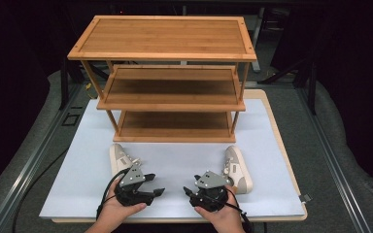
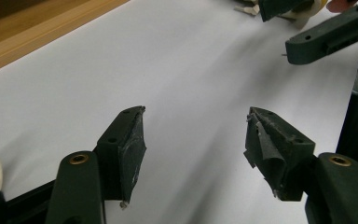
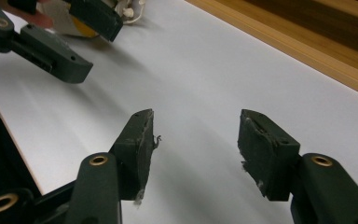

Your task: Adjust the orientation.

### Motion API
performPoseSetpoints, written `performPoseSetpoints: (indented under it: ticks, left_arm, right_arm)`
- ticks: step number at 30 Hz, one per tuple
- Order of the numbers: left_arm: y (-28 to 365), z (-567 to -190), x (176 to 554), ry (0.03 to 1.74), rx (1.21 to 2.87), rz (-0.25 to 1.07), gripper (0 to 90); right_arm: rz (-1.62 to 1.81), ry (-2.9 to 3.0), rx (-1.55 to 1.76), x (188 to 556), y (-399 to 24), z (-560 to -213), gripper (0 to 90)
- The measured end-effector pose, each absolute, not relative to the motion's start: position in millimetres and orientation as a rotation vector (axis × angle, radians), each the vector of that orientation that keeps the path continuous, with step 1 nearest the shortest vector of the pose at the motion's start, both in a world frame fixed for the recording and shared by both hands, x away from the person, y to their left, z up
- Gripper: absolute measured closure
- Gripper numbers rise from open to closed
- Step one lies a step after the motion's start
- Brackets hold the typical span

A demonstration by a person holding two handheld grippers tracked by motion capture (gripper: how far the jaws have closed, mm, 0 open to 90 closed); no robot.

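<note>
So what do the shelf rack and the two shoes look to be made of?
The shelf rack looks like bamboo or light wood with a smooth warm finish: fine parallel grain strips run along its boards. The left shoe and the right shoe look like white canvas or synthetic leather with pale soles; too small to tell which.

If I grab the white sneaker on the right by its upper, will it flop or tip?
The white low-top sneaker would probably feel light. Its soft-looking upper may flex under the jaws, and its loose laces could dangle. Its flat sole makes rolling unlikely.
</note>
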State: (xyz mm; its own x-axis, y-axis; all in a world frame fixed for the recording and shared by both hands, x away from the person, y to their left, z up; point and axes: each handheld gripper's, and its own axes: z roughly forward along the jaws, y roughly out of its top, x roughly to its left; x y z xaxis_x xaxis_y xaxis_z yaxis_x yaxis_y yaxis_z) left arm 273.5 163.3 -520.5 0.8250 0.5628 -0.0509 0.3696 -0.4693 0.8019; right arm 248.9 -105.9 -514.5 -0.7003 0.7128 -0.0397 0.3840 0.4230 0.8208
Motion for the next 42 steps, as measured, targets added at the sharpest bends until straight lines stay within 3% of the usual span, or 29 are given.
performPoseSetpoints:
  ticks: [25, 42]
  left_arm:
    - [161, -523, 272, 0.695, 2.132, 0.261, 42.0]
    - [196, -497, 278, 0.791, 2.018, 0.324, 47.3]
  right_arm:
    - [1.216, 2.31, 0.982, 257, -113, -525, 45.2]
    - [1.225, 2.303, 0.993, 259, -115, -526, 46.2]
